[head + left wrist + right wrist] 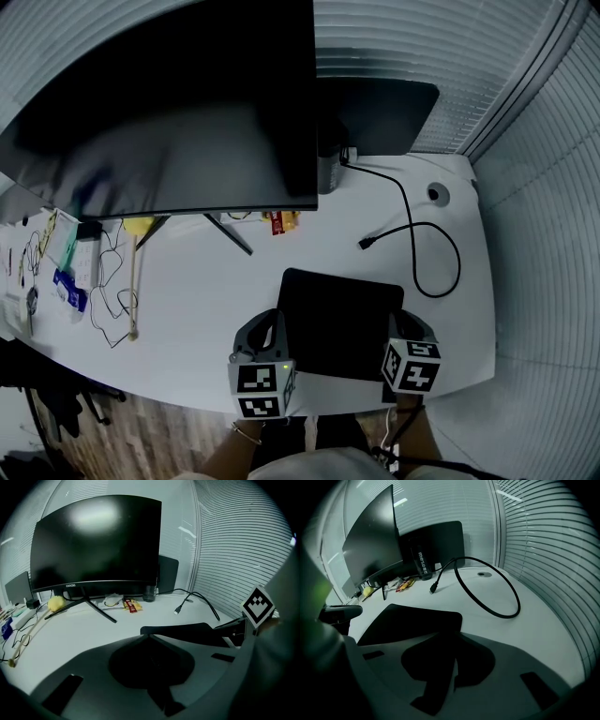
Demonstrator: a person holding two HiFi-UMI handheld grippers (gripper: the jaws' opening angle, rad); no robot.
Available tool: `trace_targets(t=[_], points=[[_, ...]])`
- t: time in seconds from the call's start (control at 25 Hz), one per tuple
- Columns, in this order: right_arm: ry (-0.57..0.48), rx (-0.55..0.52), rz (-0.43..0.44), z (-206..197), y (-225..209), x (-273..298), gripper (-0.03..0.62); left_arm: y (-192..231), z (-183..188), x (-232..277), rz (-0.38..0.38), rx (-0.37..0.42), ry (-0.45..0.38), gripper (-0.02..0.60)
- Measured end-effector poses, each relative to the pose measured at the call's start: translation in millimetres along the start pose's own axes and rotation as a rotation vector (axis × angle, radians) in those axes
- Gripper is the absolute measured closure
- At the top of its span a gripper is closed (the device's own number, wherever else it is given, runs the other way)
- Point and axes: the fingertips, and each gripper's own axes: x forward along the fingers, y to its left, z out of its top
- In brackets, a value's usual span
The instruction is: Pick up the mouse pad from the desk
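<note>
The black mouse pad [342,323] lies near the front edge of the white desk [206,300]. My left gripper [277,326] is at the pad's left edge and my right gripper [397,324] at its right edge. In the left gripper view the jaws [147,637] meet on the pad's near corner, and the mouse pad [187,631] runs off to the right, seen almost edge-on. In the right gripper view the jaws [455,629] close over the corner of the mouse pad [412,620], which spreads out to the left.
A large dark monitor [169,103] on a splayed stand fills the back left. A looped black cable [441,267] lies just right of the pad. Snack packets [281,222], a yellow object [139,225] and tangled wires [112,300] sit at the left. Blinds enclose the corner.
</note>
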Motion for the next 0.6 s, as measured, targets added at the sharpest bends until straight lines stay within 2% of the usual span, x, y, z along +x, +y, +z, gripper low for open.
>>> trace_targets(t=[0.4,0.6], points=[[-0.014,0.029,0.001,1.5,3.4,-0.8,0.545,4.5,-1.8,-2.0,-0.01,0.001,0.008,0.565],[-0.037,0.02,0.0,6.0,7.1,-8.9,0.546,3.8,-1.6,-2.9,-0.029,-0.024,0.015,0.565]])
